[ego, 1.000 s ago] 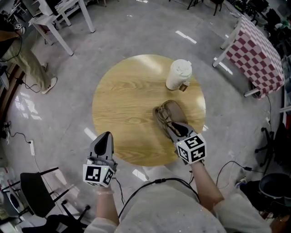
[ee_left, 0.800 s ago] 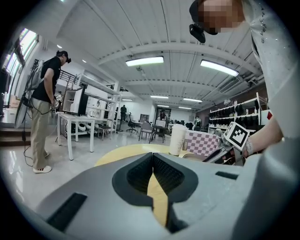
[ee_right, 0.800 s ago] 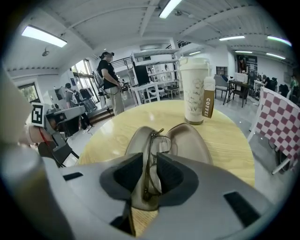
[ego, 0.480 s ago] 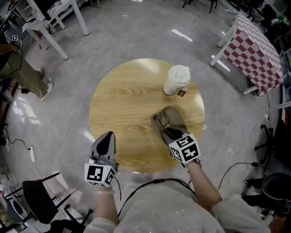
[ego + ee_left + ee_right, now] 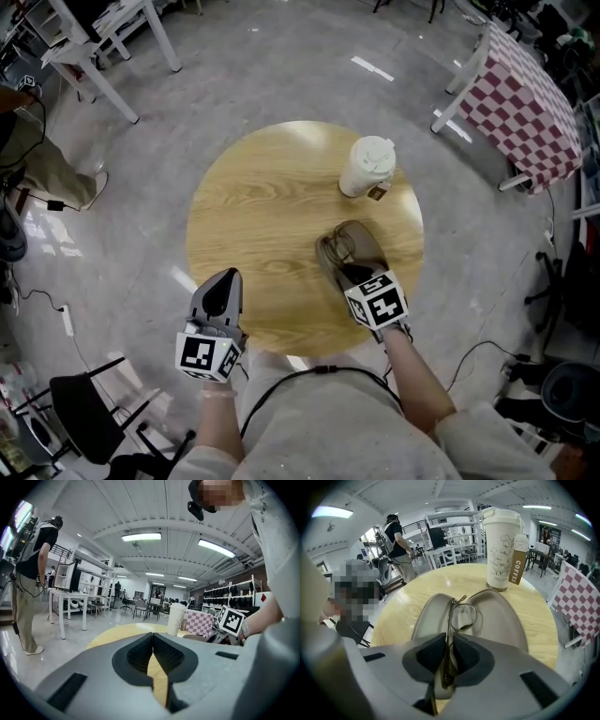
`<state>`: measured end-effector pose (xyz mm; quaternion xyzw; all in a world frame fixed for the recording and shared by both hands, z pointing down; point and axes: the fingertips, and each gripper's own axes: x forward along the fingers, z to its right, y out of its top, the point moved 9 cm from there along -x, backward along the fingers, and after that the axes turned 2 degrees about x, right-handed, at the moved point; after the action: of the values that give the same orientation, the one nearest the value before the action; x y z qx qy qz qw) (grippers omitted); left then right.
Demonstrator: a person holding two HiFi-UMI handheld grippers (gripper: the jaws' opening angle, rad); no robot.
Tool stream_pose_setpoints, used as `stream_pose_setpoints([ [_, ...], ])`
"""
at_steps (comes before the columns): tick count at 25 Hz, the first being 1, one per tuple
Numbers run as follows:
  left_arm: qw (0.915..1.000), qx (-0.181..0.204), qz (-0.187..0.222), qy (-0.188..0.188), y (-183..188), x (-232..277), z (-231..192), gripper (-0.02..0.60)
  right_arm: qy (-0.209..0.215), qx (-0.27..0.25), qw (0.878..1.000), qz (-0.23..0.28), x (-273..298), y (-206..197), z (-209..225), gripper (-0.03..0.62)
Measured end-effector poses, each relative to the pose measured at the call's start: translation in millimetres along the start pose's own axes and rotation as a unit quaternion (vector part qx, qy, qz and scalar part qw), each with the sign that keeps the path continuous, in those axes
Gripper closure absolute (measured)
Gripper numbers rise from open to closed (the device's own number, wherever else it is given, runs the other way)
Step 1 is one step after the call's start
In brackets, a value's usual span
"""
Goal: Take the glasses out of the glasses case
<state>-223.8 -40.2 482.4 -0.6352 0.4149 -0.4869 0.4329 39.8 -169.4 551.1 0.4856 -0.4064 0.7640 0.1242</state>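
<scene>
Glasses [image 5: 450, 620], thin metal wire frame, folded, in open grey-brown glasses case [image 5: 501, 620] at four o'clock on table [image 5: 262, 216], right gripper [image 5: 450, 641] jaws closing on frame, left gripper [image 5: 153, 637] jaws together, empty.

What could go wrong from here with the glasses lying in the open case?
1. The right tool is closing its jaws on the thin frame of the glasses, which could bend or slip.
2. The left tool, shut and empty, is off the glasses case, so the case may drag along.
3. The coffee cup stands just behind the case, and a lift swinging that way could tip it.
</scene>
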Motion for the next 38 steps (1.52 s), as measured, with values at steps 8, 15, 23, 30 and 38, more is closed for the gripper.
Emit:
stream_pose_setpoints([
  [8, 0.9997, 0.012, -0.011, -0.020, 18, 5, -17, 0.577, -0.002, 0.038, 0.999, 0.008, -1, 1, 2, 0.572],
  [15, 0.9993, 0.015, -0.010, -0.033, 26, 9, -27, 0.577, -0.009, 0.059, 0.998, 0.026, -11, -1, 5, 0.574],
  [23, 0.9976, 0.020, -0.005, -0.066, 31, 20, -24, 0.577, -0.016, 0.062, 0.996, 0.054, -26, 2, 2, 0.574],
  [30, 0.9960, 0.030, 0.006, -0.084, 40, 26, -24, 0.577, -0.030, 0.057, 0.995, 0.078, -41, 6, 0, 0.576],
  [38, 0.9944, 0.039, 0.013, -0.098, 44, 27, -24, 0.577, -0.044, 0.057, 0.991, 0.115, -56, 11, -3, 0.576],
])
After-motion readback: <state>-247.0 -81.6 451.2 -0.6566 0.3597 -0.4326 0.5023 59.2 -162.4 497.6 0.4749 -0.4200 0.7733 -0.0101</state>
